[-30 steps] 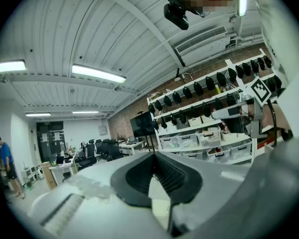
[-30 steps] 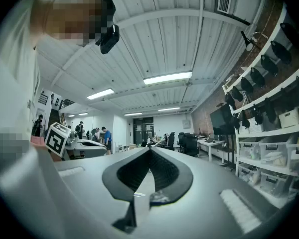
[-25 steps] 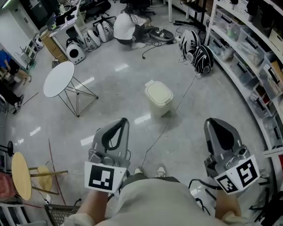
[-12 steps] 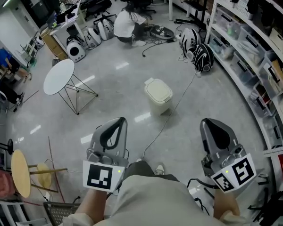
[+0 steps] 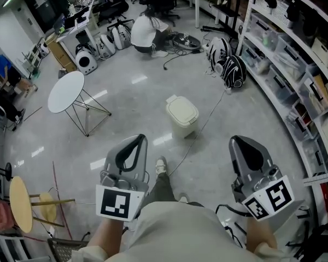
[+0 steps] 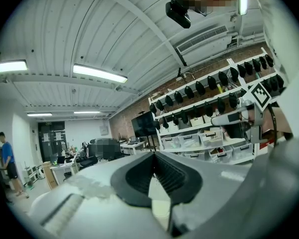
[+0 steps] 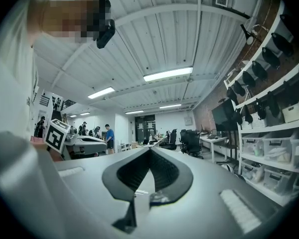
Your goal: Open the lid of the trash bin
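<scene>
Claws both clenched, nothing in either. L claw (image 5: 139, 141) and R claw (image 5: 238, 142) each show tips meeting in their own gripper views, both pointing up and fwd at ceiling and room.

Trash bin (image 5: 182, 115) sits on floor (image 5: 126, 64) ahead of both claws, well apart from them, roughly between their lines and a bit closer to L side. Lid (image 5: 182, 110) is down and cream-coloured.

Black cable (image 5: 202, 125) runs along floor just R of bin, then back toward the gap between claws. My shoe (image 5: 160, 165) is between claws, nearer L claw.

Round white table (image 5: 65, 90) is ahead-left of L claw. Shelving (image 5: 295, 81) w/ storage boxes runs along R side of R claw. Backpacks (image 5: 233, 69) lie past bin, ahead of R claw. Person (image 5: 144, 30) crouches on floor far ahead, beyond bin.
</scene>
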